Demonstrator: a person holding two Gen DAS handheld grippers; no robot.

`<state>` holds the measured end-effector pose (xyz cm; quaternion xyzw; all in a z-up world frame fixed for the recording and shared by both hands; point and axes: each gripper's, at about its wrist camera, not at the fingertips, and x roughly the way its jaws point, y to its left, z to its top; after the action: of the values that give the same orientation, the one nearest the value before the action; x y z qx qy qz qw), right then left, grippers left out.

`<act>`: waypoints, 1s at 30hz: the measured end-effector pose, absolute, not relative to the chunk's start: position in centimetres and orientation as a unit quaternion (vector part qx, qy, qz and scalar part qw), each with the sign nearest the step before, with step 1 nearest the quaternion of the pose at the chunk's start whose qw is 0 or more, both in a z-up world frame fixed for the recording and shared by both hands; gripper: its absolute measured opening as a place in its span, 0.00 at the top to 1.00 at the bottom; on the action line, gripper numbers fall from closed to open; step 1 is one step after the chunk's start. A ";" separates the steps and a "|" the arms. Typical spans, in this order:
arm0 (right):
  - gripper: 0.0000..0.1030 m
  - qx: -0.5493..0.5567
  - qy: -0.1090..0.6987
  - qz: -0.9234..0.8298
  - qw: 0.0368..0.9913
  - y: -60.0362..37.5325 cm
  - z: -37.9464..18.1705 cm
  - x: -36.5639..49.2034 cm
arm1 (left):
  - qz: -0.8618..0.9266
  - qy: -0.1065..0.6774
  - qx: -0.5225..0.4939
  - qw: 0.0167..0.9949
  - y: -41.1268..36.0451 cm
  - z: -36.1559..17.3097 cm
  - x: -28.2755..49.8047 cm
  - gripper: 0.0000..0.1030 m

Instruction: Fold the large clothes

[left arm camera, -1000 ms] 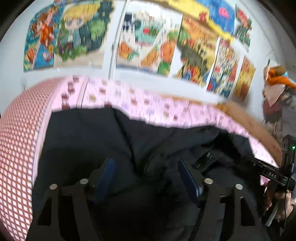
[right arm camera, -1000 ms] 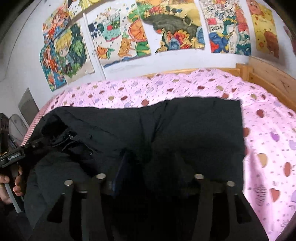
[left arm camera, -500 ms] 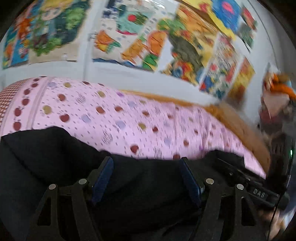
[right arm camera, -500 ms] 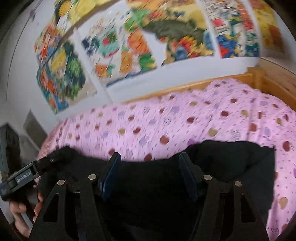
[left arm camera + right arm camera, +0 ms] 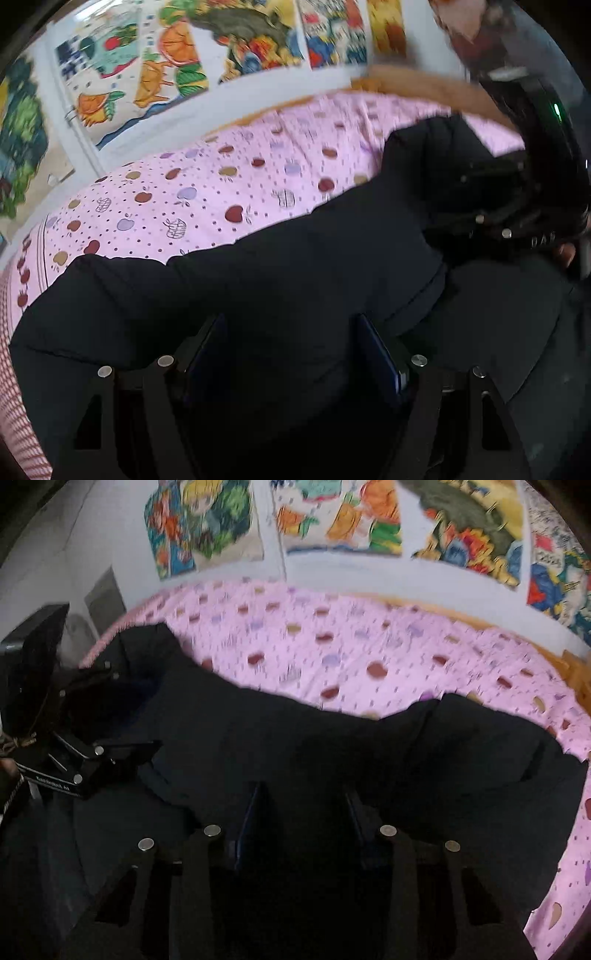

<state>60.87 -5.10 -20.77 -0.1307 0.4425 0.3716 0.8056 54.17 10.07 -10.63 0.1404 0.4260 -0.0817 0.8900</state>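
Left gripper (image 5: 291,354): jaws standing wide, blue pads flanking a thick fold of the black garment (image 5: 258,280); whether the pads are pressing on the cloth cannot be told from the dark folds.

Right gripper (image 5: 303,827): jaws closing, black cloth lying between them, the pads not clearly pinching it yet.

Garment (image 5: 332,746): one piece, matte black, heavy and padded-looking, bunching in soft rolled ridges along its far edge. It is lying across the near part of the bed (image 5: 207,192), spreading under both grippers.

Bed sheet: pink cotton-like print, small apples in red, purple and tan, fine dots between. A wooden frame edge (image 5: 554,653) is running orange-brown along the far side.

Wall: four colourful cartoon posters (image 5: 343,513) counted in the right view, paper, corners lifting.

View differences: the left view is showing the right gripper (image 5: 517,221) at its right edge, with a green light above it and a red-checked mattress side at lower left. The right view is showing the left gripper (image 5: 122,716) at its left edge, its metal screws glinting.
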 end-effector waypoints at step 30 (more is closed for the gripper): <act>0.48 -0.191 0.375 0.298 0.857 -5.5 -19.7 55.2 | 0.028 0.376 0.204 0.903 8.2 -10.1 52.6 0.25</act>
<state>55.25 -5.46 -19.67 -0.1906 0.3755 0.2978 0.8568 52.59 8.22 -10.05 0.2042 0.3758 0.0276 0.9035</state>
